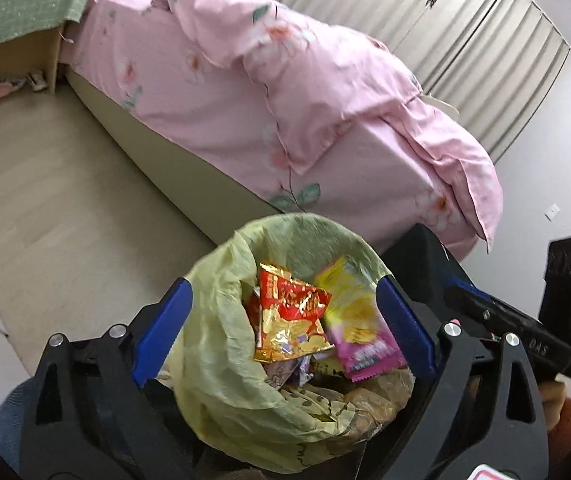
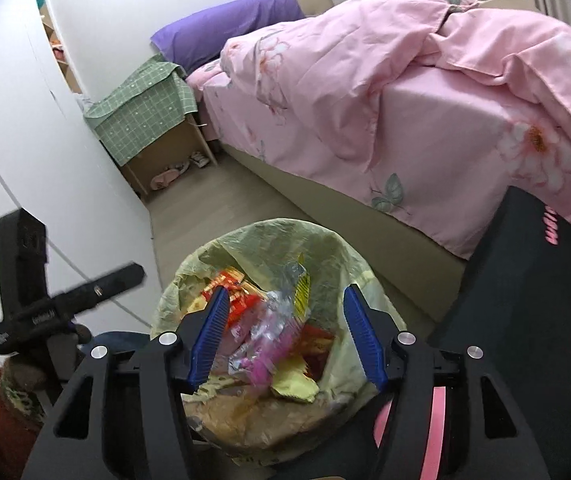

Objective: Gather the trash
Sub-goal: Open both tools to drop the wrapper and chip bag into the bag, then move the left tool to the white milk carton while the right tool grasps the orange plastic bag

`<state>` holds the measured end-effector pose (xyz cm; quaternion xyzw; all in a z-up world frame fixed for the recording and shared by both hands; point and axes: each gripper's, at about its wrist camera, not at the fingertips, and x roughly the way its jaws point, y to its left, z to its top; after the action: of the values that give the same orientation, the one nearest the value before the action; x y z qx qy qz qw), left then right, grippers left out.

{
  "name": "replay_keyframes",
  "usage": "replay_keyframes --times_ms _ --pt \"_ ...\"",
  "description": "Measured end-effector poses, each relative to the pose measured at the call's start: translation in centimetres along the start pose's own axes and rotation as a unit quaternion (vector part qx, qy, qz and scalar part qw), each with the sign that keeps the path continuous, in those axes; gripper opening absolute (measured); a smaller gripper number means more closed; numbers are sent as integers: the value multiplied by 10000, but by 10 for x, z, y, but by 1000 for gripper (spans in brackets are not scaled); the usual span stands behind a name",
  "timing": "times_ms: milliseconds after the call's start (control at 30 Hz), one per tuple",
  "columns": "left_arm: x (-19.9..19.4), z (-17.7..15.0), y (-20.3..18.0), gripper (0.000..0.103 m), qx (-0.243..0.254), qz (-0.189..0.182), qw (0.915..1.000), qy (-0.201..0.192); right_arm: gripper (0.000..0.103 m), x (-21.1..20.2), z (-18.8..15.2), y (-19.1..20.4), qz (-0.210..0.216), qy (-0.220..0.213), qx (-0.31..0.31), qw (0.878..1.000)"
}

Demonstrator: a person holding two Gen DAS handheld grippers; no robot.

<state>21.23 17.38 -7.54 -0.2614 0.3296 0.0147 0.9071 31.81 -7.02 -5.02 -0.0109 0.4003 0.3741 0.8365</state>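
A trash bin lined with a pale yellow-green bag stands on the floor beside the bed. It holds snack wrappers: a red and gold one, a pink and yellow one, and a blurred pink and clear wrapper seen in the right wrist view. My left gripper is open above the bin, nothing between its blue pads. My right gripper is open above the same bin; the wrapper below it is motion-blurred. The right gripper's body shows in the left wrist view, the left gripper's body in the right wrist view.
A bed with a pink floral duvet stands behind the bin. A bedside cabinet with a green checked cloth stands at its head. A black box with pink lettering is right of the bin. Wood floor lies left.
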Motion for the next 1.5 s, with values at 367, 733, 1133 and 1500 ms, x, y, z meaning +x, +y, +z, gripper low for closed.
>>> replay_keyframes --times_ms 367,733,1133,1500 --pt "-23 -15 -74 92 881 -188 9958 -151 62 -100 -49 -19 -1018 -555 -56 9932" --pt "-2 -68 -210 92 2107 -1062 9703 540 67 -268 -153 -107 -2739 -1109 703 9528" --pt "57 -156 -376 93 3205 -1751 9185 1519 73 -345 -228 -189 -3637 -841 1254 9192" --pt "118 -219 -493 93 4521 -1923 8564 1585 73 -358 -248 -219 -3921 -1018 1708 8982"
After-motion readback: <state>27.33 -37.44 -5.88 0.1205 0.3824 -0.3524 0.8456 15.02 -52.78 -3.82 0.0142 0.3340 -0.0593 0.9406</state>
